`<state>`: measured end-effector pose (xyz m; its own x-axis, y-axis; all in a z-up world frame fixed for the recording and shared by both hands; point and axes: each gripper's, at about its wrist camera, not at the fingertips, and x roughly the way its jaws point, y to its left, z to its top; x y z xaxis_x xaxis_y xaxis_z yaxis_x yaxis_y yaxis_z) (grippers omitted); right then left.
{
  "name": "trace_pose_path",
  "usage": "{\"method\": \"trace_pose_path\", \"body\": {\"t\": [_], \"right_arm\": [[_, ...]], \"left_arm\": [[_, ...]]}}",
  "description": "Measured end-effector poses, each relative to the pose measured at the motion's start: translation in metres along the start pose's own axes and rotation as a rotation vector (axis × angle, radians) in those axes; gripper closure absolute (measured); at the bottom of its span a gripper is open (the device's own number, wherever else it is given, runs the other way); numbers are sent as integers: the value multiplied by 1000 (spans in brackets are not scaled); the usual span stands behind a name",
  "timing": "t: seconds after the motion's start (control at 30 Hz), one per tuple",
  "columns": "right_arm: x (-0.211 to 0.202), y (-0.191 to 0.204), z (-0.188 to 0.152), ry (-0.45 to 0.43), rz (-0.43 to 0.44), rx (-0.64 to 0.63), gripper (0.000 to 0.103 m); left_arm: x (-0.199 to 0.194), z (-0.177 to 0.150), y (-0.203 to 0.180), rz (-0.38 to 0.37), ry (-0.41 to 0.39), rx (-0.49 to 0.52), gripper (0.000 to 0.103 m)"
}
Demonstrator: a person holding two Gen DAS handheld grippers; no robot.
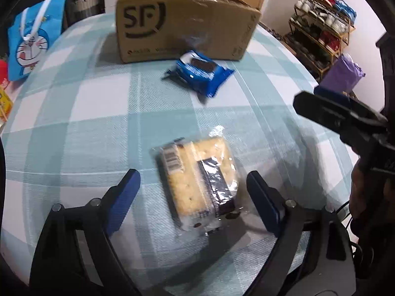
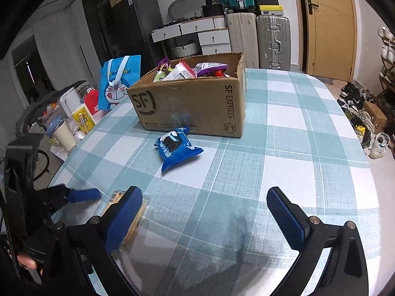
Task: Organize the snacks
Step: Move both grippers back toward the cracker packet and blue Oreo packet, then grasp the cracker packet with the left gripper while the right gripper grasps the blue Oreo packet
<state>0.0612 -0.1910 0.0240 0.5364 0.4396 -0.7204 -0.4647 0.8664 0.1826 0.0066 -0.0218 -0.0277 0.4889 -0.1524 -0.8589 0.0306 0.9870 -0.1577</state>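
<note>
A clear packet of crackers (image 1: 197, 180) lies on the checked tablecloth (image 1: 81, 123) between the blue pads of my left gripper (image 1: 192, 174); the pads stand apart from both its sides, so the gripper is open. Farther off, a blue cookie packet (image 1: 200, 74) (image 2: 176, 149) lies in front of a cardboard box (image 1: 185, 32) (image 2: 192, 103) filled with snack bags. My right gripper (image 2: 203, 191) hovers open over bare cloth with nothing between its fingers, and it also shows at the right edge of the left wrist view. The right gripper's left finger (image 2: 123, 217) hides most of the cracker packet (image 2: 116, 196).
A blue cartoon bag (image 2: 118, 81) stands left of the box. Past the table's left edge are a cup (image 2: 64, 135) and a yellow carton (image 2: 83, 118). Suitcases (image 2: 271, 42) and a door stand behind the table. A shoe rack (image 1: 321, 29) and a purple bag (image 1: 343, 74) are at the right.
</note>
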Motion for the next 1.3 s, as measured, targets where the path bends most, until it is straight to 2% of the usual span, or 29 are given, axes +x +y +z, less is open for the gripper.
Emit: {"method": "trace_pose_path", "body": {"t": [0.13,0.2,0.27,0.4,0.77,1.17,1.3], "right_arm": [[0,0,1,3,-4,0,1],[1,-1,1,1,-5,2,1],[2,-2,1,2,-4,4,1],[4,-3,3,2,2,10,1],[25,0,11,55,11,-12,1],[82,24,32,161,74,-116,1],[100,32,40,181,86,-154,10]], "left_arm": [[4,2,-9,7,1,40,24],[5,4,-13,12,-5,64,36],[5,4,-16,26,-9,82,44],[5,9,-10,0,-23,48,45],[-12,30,38,16,-115,-67,46],[-20,51,76,51,-180,-131,46],[-21,59,85,66,-190,-146,46]]}}
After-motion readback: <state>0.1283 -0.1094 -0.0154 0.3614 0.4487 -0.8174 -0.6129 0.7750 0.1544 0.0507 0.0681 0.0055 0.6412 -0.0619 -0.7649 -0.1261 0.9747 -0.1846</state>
